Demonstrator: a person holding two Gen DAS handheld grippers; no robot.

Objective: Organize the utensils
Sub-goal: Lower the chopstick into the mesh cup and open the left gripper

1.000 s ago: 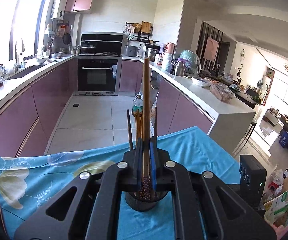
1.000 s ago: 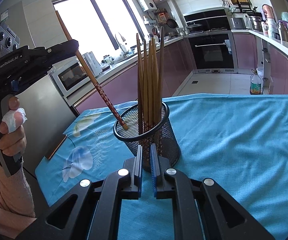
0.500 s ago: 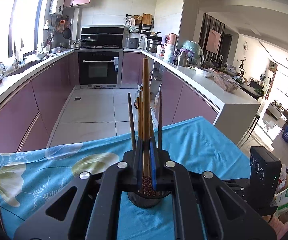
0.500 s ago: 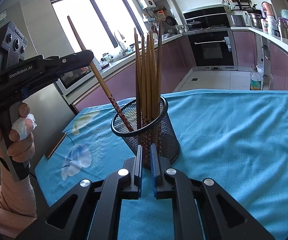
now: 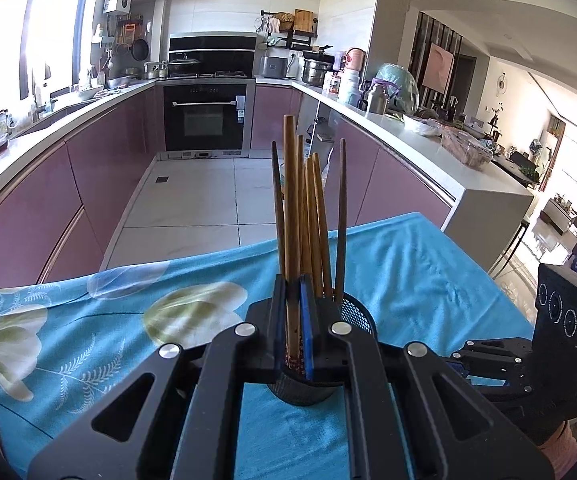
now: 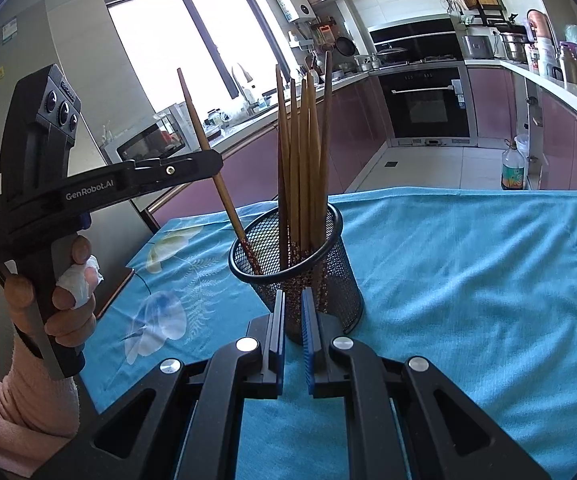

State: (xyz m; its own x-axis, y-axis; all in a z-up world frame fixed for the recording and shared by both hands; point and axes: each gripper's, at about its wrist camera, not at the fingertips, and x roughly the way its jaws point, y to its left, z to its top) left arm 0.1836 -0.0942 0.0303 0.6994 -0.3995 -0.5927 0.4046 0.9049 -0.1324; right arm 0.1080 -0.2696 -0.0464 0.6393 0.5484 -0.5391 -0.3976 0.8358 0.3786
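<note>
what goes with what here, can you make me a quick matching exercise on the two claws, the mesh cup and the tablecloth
Things:
1. left claw
2. right claw
3. mesh cup
4. tablecloth

States:
A. holds several upright chopsticks
B. shut with nothing between its pads
C. blue with pale flowers, under the cup
D. shut on a tilted chopstick whose tip is inside the cup

Pairs: 1-D, 2-B, 3-A, 4-C

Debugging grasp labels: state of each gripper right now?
Left gripper: shut on a chopstick, tip inside the mesh holder.
Right gripper: shut, holding nothing.
</note>
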